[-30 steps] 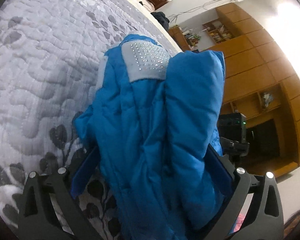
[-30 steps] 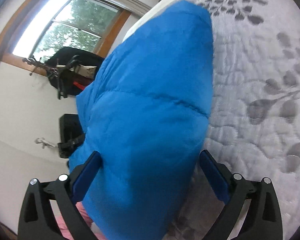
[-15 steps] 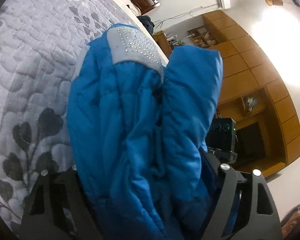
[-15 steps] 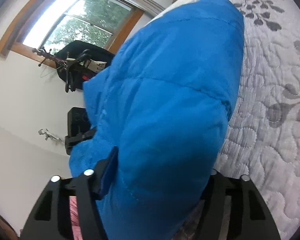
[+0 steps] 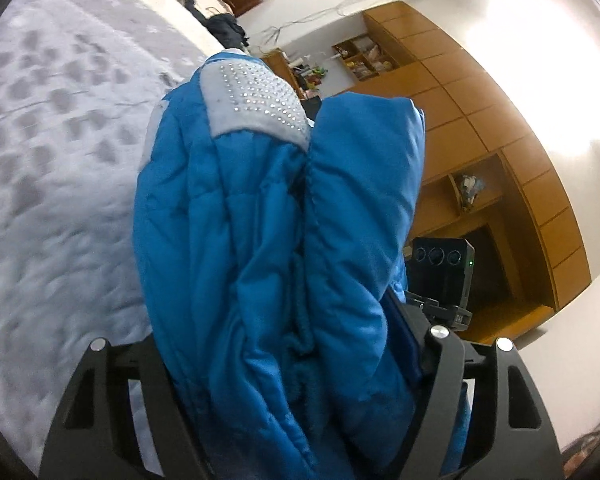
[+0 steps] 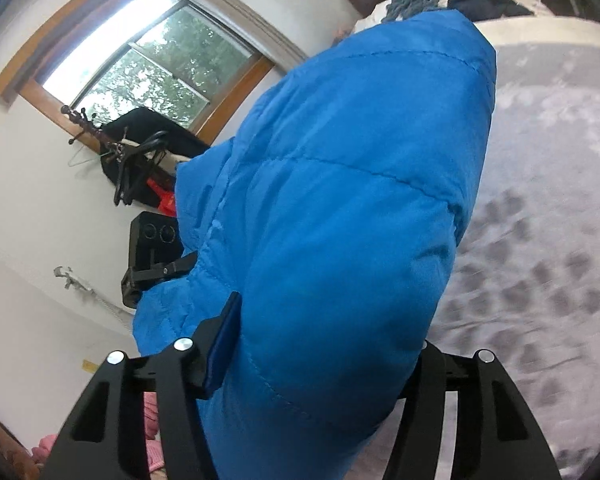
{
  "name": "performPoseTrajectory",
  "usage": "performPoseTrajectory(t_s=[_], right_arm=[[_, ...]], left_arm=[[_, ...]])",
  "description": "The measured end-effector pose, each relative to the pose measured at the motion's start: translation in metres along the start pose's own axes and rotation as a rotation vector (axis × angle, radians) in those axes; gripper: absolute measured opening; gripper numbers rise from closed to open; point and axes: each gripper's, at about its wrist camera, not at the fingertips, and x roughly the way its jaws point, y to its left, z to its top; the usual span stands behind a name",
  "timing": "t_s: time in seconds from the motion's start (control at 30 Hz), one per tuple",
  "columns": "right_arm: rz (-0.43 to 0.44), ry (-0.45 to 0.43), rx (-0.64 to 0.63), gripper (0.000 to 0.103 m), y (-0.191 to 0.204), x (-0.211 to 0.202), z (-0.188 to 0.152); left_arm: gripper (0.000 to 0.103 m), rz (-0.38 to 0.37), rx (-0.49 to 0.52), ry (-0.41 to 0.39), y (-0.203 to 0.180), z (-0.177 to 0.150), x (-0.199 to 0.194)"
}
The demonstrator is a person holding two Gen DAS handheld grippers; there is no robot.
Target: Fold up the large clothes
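both hand-held grippers, left (image 5: pixel 284 392) and right (image 6: pixel 316 364), are clenched on the blue jacket (image 5: pixel 268 240), which is lifted above the grey bed (image 5: pixel 52 168). keep both grips firm and level, carry the bulk far across, and lower it evenly so layers stay aligned.

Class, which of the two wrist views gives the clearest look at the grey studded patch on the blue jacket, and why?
The left wrist view. There the grey studded patch faces the camera at the top of the blue jacket, lit and unobstructed. The right wrist view shows only plain quilted blue fabric; the patch does not appear in it.
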Motion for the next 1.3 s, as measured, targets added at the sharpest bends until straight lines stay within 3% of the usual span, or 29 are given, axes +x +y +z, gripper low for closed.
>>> performPoseTrajectory(t_s=[0.13,0.3,0.43,0.57,0.63,0.8,0.97,1.1,1.23,1.27,1.3], right_arm=[[-0.035,0.011,0.01,0.06,-0.03,-0.007,0.017],[-0.026,0.051,0.086,0.062,-0.081,0.018,0.025],[0.025,0.047,0.12,0.071,-0.112,0.027,0.016],[0.011,0.042,0.118,0.076,-0.12,0.022,0.008],[-0.012,0.042,0.13,0.083,-0.117,0.021,0.008],[-0.154,0.021,0.098,0.088,-0.105,-0.005,-0.003],[-0.257,-0.031,0.061,0.088,-0.083,-0.039,-0.017],[-0.262,-0.061,0.032,0.088,-0.06,-0.053,-0.028],[-0.255,-0.064,0.0,0.088,-0.038,-0.054,-0.042],[-0.252,-0.064,-0.004,0.088,-0.032,-0.053,-0.043],[-0.251,-0.062,-0.01,0.088,-0.027,-0.051,-0.042]], left_arm=[[0.072,0.04,0.023,-0.002,0.0,0.01,0.036],[0.072,0.105,-0.014,0.005,0.027,0.016,0.068],[0.074,0.107,0.01,0.007,0.04,0.018,0.069],[0.078,0.133,0.027,0.015,0.04,0.016,0.065],[0.078,0.15,0.015,0.022,0.035,0.02,0.061],[0.079,0.196,0.03,-0.005,0.023,0.017,0.018],[0.079,0.232,0.125,-0.076,-0.011,0.016,-0.018],[0.083,0.252,0.179,-0.08,-0.038,0.03,-0.006],[0.083,0.326,0.138,-0.027,-0.031,0.051,0.029],[0.082,0.331,0.112,-0.021,-0.025,0.054,0.034],[0.075,0.333,0.095,-0.026,-0.021,0.056,0.039]])
